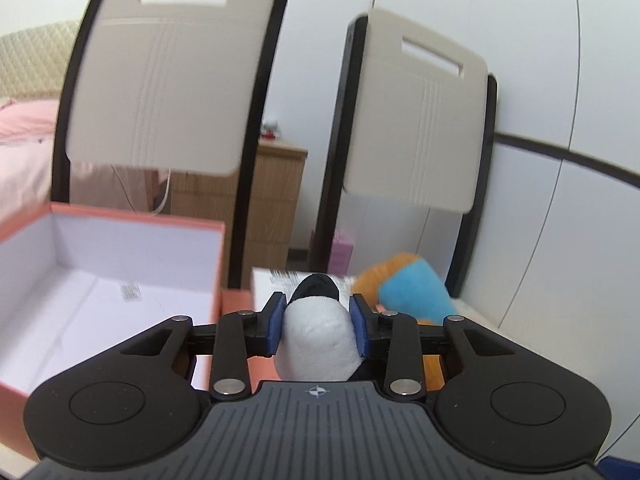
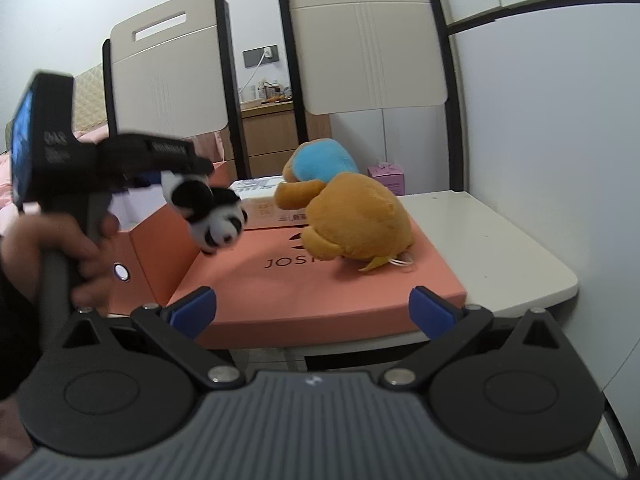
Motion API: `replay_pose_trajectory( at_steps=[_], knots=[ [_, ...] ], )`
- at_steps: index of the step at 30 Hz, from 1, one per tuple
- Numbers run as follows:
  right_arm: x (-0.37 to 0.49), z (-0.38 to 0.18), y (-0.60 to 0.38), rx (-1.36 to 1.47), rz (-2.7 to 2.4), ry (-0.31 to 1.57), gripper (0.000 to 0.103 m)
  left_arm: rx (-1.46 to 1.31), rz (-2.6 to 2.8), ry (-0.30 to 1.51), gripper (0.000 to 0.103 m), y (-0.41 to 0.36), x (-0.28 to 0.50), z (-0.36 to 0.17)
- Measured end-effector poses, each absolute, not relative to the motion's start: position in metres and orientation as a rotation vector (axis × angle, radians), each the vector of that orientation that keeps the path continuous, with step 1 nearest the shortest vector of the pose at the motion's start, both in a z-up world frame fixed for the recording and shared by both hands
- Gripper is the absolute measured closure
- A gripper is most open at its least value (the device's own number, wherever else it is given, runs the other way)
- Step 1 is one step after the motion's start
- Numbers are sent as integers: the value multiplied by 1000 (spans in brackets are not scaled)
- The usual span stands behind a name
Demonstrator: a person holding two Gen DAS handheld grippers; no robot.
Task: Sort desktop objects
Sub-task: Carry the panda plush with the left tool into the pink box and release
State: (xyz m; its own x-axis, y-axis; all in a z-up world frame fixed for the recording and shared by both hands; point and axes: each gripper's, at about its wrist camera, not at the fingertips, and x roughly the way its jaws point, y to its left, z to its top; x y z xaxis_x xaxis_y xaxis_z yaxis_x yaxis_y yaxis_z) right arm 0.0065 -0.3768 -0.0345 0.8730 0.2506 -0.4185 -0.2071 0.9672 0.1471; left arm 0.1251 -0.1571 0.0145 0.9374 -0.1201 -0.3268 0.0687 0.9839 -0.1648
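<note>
Left wrist view: left gripper (image 1: 318, 326) clamped on a small panda plush (image 1: 316, 336), blue pads pressing both sides of its fuzzy white body; black patch on the far end. Open orange box (image 1: 218, 256) sits left of the panda: matte coral card outside, white inside, with a small printed barcode label on the floor, too blurred to read. Just beyond the panda lies a white carton (image 1: 272, 280) with a smeared label. Right of the panda, an orange plush toy (image 1: 404, 284) with a blue patch. Behind it, a pink carton (image 1: 341, 254). Two beige chair backs (image 1: 164, 92) with slotted handles and black frames stand behind the box.

Right wrist view: right gripper (image 2: 312, 312) spread wide, holding nothing, blue pads well apart. Panda plush (image 2: 212, 210) hangs from the left gripper (image 2: 176, 178), above the orange box (image 2: 160, 248), face pointing down. Right of the box, the flat orange lid (image 2: 320, 296) reads "JOS…", the rest hidden by the orange plush toy (image 2: 356, 220) lying on it. The lid rests on a cream table (image 2: 500, 248). The white carton (image 2: 260, 200) bears small illegible print.
</note>
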Motion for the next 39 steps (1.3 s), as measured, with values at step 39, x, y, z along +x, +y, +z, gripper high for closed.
replay_pose_trajectory(
  at_steps=[39],
  knots=[
    [-2, -35, -344, -8, 265, 457, 0, -81, 69, 311, 33, -67, 105, 20]
  ],
)
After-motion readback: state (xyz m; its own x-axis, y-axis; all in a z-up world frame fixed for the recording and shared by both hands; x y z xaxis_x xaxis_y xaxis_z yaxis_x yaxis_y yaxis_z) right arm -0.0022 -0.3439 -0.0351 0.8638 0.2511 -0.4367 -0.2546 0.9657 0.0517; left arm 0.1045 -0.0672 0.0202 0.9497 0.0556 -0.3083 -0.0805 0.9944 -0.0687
